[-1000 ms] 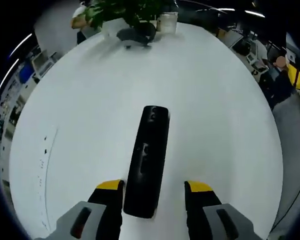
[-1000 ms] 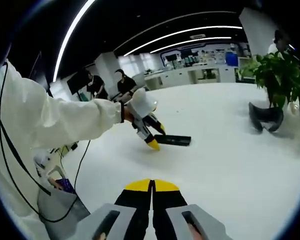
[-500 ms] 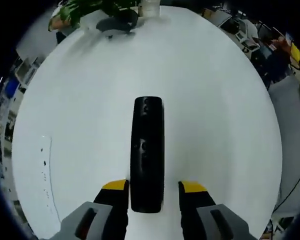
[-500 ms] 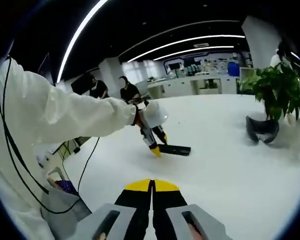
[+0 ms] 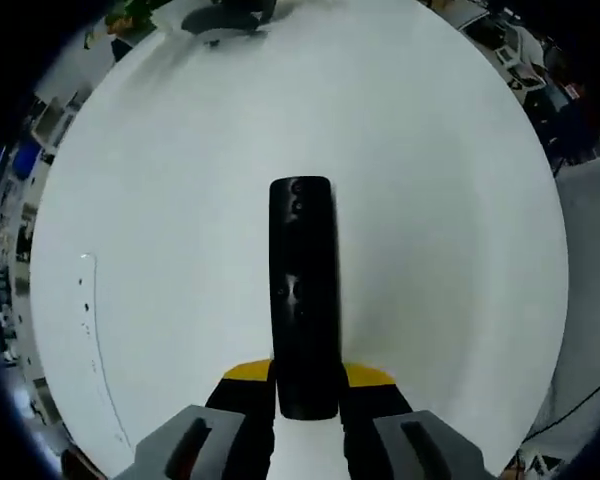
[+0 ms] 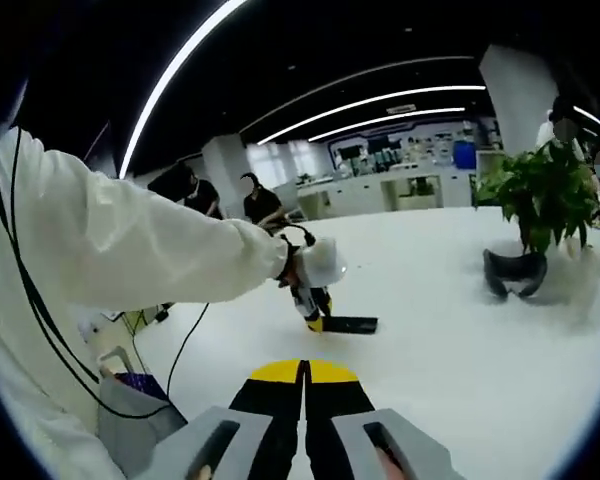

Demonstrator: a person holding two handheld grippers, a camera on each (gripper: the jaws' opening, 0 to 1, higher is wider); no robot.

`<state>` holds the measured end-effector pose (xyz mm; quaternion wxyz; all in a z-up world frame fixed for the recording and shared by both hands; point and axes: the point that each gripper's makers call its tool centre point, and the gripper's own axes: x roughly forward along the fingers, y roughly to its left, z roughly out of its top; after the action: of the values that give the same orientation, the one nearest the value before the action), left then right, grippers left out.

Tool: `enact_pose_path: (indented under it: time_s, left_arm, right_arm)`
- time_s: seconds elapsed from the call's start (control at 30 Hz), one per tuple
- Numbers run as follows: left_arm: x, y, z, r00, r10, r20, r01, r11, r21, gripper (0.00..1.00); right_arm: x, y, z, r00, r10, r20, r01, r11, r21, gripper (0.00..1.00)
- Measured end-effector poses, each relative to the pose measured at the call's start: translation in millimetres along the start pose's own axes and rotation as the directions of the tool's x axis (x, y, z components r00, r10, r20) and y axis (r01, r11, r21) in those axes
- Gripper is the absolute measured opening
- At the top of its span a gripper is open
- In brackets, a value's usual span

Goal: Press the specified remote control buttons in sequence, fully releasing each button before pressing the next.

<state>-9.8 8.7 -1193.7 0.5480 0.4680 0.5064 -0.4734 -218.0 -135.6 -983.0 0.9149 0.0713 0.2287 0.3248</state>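
Black remote [image 5: 303,300] lies flat on white counter [image 5: 450,200], far end toward 12 o'clock. Left tool [image 5: 307,385] clamps its near end at 6. Right tool [image 6: 304,372] clenched, empty, above the counter.

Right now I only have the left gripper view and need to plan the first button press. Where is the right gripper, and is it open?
Observer: The right gripper hangs above the white table, well back from the remote. Its fingers are shut together with nothing between them.
Operator: How does my left gripper look from over there?
Observer: The left gripper meets the near end of the remote, which lies flat on the table. A white-sleeved arm reaches out to it.
Operator: Anything else on the table I can't see?
Observer: A leafy potted plant stands at the far side, with a dark curved object in front of it.
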Motion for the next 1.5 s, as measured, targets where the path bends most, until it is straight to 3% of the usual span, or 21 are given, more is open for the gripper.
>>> enact_pose_path:
  time_s: [0.3, 0.63, 0.9, 1.5]
  left_arm:
    - [1, -35.6, -6.6, 1.0, -0.001, 0.021, 0.001, 1.0, -0.027, 0.22]
    - [1, -74.2, -9.4, 0.999, 0.003, 0.035, -0.002, 1.0, -0.028, 0.22]
    - [2, -102.0, -11.6, 0.997, 0.005, 0.081, 0.0, 0.998, -0.063, 0.22]
    - [-1, -170.8, -18.8, 0.991, -0.008, 0.137, 0.009, 1.0, -0.011, 0.22]
  right_arm:
    - [-11, 16, 14.4, 0.999, 0.017, 0.046, -0.015, 0.999, -0.034, 0.0]
    - [-21, 46, 10.9, 0.999, 0.036, 0.035, -0.033, 0.997, -0.071, 0.0]
    - [-28, 60, 5.8, 1.0, -0.005, 0.004, 0.005, 0.998, -0.067, 0.0]
    - [-30, 105, -4.7, 0.998, -0.062, -0.03, 0.06, 0.996, -0.067, 0.0]
